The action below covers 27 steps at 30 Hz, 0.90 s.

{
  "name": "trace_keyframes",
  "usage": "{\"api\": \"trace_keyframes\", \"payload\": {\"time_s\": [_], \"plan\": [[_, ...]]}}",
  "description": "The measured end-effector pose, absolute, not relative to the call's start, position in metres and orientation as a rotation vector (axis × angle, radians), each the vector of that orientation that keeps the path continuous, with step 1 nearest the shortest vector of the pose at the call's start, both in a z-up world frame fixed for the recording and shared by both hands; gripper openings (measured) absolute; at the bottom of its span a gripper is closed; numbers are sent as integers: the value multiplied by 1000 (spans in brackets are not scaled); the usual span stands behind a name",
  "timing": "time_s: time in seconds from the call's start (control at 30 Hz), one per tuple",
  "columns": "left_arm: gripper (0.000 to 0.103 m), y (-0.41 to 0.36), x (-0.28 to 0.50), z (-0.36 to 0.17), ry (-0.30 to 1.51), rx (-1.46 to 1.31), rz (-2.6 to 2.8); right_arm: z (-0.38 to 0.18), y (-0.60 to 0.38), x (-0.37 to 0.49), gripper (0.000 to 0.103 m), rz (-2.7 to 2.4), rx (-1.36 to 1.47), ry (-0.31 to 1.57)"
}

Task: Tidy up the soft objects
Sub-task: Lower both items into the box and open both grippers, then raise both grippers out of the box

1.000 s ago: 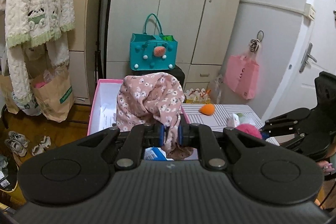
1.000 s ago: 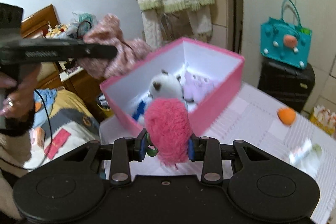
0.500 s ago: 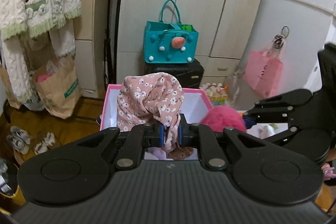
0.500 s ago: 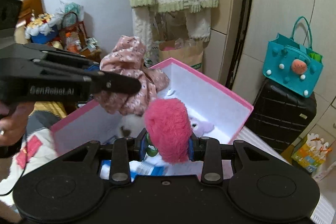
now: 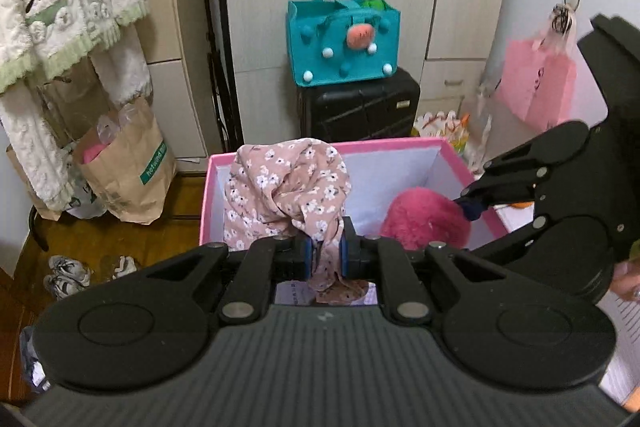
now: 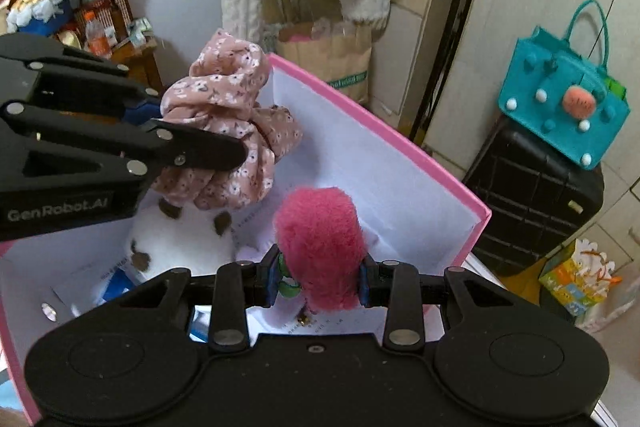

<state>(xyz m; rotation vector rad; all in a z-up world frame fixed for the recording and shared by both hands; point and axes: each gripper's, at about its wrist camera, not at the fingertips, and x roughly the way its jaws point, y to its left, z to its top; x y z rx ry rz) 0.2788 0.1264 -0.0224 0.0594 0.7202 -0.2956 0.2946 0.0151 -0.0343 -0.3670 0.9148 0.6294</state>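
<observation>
My left gripper [image 5: 323, 254] is shut on a pink floral cloth [image 5: 286, 187] and holds it over the open pink box [image 5: 328, 145]. In the right wrist view that floral cloth [image 6: 224, 115] bunches beside the left gripper's fingers [image 6: 192, 147], above the pink box [image 6: 380, 131]. My right gripper [image 6: 318, 277] is shut on a fluffy pink plush [image 6: 320, 235], also over the box. That pink plush [image 5: 424, 223] shows at the right in the left wrist view. A white plush with brown spots [image 6: 180, 243] lies inside the box.
A teal felt bag [image 5: 344, 39] sits on a black suitcase [image 5: 360, 107] behind the box. A brown paper bag [image 5: 124, 163] and shoes [image 5: 68, 271] are on the wooden floor at left. White knit clothes [image 5: 60, 7] hang above. A pink bag [image 5: 536, 87] hangs at right.
Both grippers have moved in over the pink box and tilted downward, each still holding its item. The box now fills the lower view, and the two grippers are closer together.
</observation>
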Motion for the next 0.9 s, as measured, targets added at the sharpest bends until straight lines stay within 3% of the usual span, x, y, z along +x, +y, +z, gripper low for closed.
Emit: {"api": "trace_keyframes", "payload": {"time_s": [0.33, 0.4, 0.5, 0.73, 0.9], "plan": [[17, 117, 288, -34, 727, 105, -287, -47, 19, 306, 43, 618, -430, 941], [34, 116, 286, -31, 698, 143, -246, -48, 20, 307, 52, 620, -438, 942], [47, 118, 273, -23, 646, 172, -229, -45, 17, 303, 56, 609, -446, 912], [48, 134, 231, 4, 592, 140, -236, -23, -5, 275, 56, 593, -371, 839], [55, 138, 199, 19, 617, 157, -253, -5, -25, 242, 56, 608, -306, 807]]}}
